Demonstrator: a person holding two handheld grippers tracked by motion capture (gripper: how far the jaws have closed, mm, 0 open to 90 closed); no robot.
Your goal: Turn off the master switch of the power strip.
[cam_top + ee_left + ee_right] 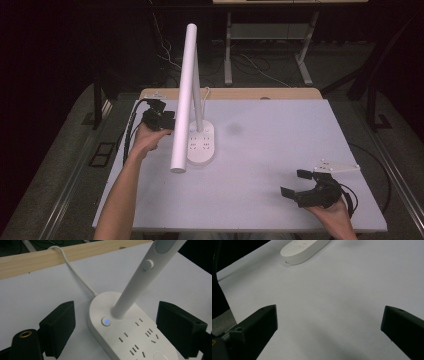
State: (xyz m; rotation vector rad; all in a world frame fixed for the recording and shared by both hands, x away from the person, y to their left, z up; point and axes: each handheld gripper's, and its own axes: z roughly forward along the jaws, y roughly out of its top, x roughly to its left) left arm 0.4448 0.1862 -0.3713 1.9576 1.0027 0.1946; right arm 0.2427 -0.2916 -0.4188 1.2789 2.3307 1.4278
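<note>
The left gripper (115,327) is standing with its jaws wide apart, one on each side of the lamp base (130,332); the pads are touching nothing and nothing is being gripped. No earlier frame is at hand, so only this stance is being reported. The right gripper (300,186) is resting near the front right corner of the table (280,150), jaws spread wide and empty, well apart from the lamp. The lamp base is sitting left of the table's centre, toward the far edge, with the stem (135,282) rising at a tilt from its rear end. In the left gripper view the lower end of the base and the upper stem are being cut off by the frame; in the right gripper view only a corner of the base (304,248) is entering at the top. The base is a smooth white plastic oval carrying socket slots and a round button (106,321) glowing blue. The lamp head (184,95) is a long white cylinder. A white cord (75,272) is running from the base over the pale wooden edge (62,256). The tabletop is matte white; the jaw pads are black and blocky.
</note>
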